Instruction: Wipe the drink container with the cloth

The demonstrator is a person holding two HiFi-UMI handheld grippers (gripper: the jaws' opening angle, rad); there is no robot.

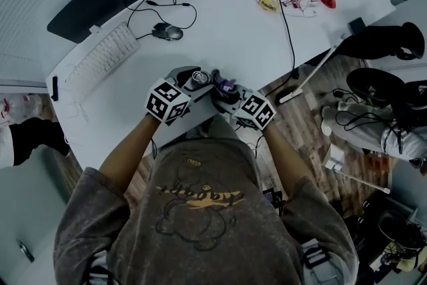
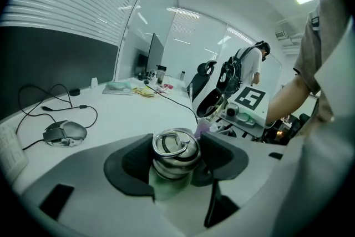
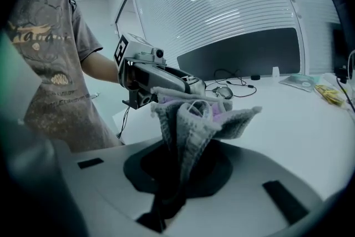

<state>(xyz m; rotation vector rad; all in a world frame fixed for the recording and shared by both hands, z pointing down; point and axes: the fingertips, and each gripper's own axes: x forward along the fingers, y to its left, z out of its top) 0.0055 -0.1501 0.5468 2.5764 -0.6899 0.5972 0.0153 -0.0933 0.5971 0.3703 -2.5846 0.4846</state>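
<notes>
Drink container (image 2: 175,148), metal-lidded, lower centre of the left gripper view, clamped in left gripper (image 2: 176,168); cloth (image 3: 191,122) pinched in right gripper (image 3: 175,175), just beside the container at mid-frame in the head view — wiping seemingly under way, extent undeterminable.

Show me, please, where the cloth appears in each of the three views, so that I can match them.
Head view: the cloth is a purple-grey bunch at centre, just right of the drink container.
Left gripper view: only a purple edge shows, just right of the container's lid.
Right gripper view: it fills the centre, clamped between the jaws.
Shared landmark: the computer mouse.
</notes>
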